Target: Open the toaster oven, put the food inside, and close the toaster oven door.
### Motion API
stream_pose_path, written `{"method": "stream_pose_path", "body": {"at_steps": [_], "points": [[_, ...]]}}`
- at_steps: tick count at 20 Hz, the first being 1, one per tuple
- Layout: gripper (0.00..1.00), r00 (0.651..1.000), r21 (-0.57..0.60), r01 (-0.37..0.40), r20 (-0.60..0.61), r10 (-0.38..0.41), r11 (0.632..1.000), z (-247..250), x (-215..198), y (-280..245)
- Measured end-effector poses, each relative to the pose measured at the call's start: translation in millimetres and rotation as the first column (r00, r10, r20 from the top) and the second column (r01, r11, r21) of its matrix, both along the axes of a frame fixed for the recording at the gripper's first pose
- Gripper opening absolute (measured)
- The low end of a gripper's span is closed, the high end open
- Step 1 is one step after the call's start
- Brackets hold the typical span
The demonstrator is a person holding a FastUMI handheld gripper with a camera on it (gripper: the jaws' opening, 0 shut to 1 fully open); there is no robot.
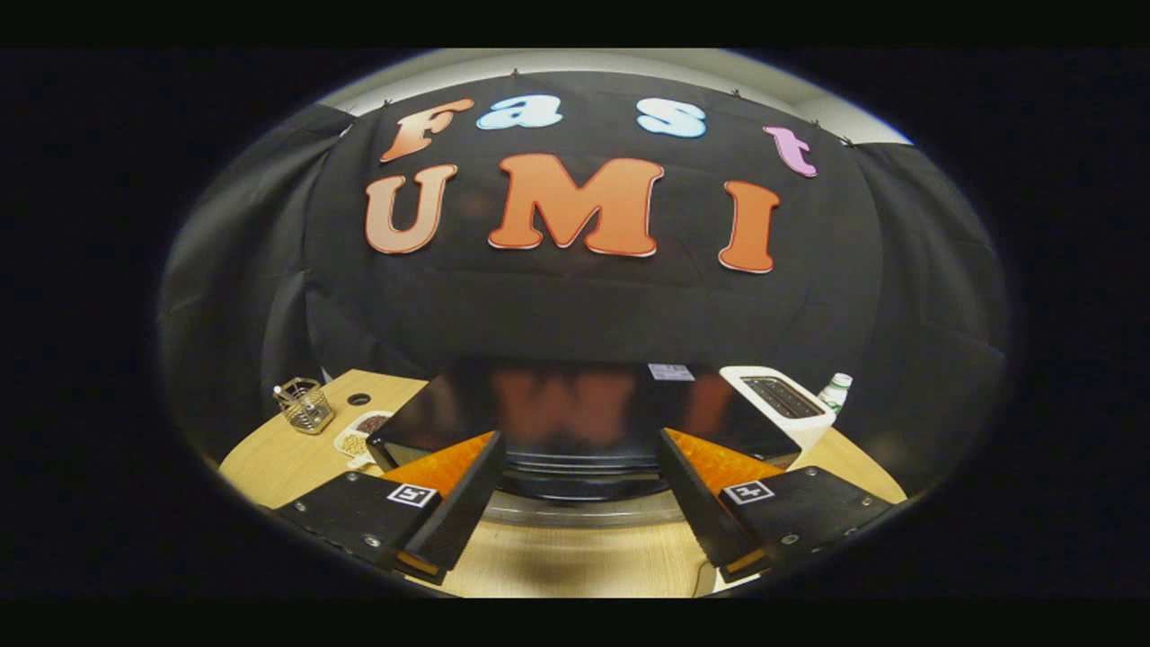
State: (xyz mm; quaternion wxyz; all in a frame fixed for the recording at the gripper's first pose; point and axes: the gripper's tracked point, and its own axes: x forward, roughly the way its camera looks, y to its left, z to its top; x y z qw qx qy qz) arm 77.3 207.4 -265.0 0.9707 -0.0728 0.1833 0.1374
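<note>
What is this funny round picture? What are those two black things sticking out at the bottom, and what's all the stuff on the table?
The camera rides on a hand-held grabbing tool, so you see what the tool sees. The two black things are the fingers of the gripper. They stand wide open and hold nothing. A person carries the tool; there is no robot arm.

Just ahead of the fingers, on the wooden table, sits the black toaster oven, seen from above with its shiny top. To one side of it are a wire basket and a small dish of snacks. To the other side are a white toaster and a bottle with a white cap behind it.
</note>
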Motion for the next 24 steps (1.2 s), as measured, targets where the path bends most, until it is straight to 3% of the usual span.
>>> {"method": "stream_pose_path", "body": {"at_steps": [5,6,8,9,11,13,18,20,24], "points": [[1.00,0.999,0.047,-0.020,-0.042,0.022,0.999,-11.8,-18.7,-0.2],[1.00,0.999,-0.017,-0.017,-0.035,0.016,1.000,-17.3,-21.9,-5.0],[1.00,0.983,-0.121,-0.066,-0.179,0.044,0.990,-68.6,-49.3,-15.4],[1.00,0.972,-0.066,-0.072,-0.227,0.055,0.995,-81.8,-64.8,-12.5],[1.00,0.985,0.064,-0.008,-0.170,0.019,0.998,-65.8,-68.5,-12.3],[0.99,0.993,0.101,0.018,-0.121,-0.006,0.995,-44.2,-58.9,-16.4],[0.99,0.999,0.084,0.015,-0.030,-0.013,0.996,-4.6,-10.2,-11.9],[1.00,0.999,0.069,0.006,-0.051,-0.002,0.998,-10.2,-0.8,-2.9],[1.00,0.997,0.047,0.002,-0.071,0.001,0.999,-12.4,-9.1,-2.2]]}}
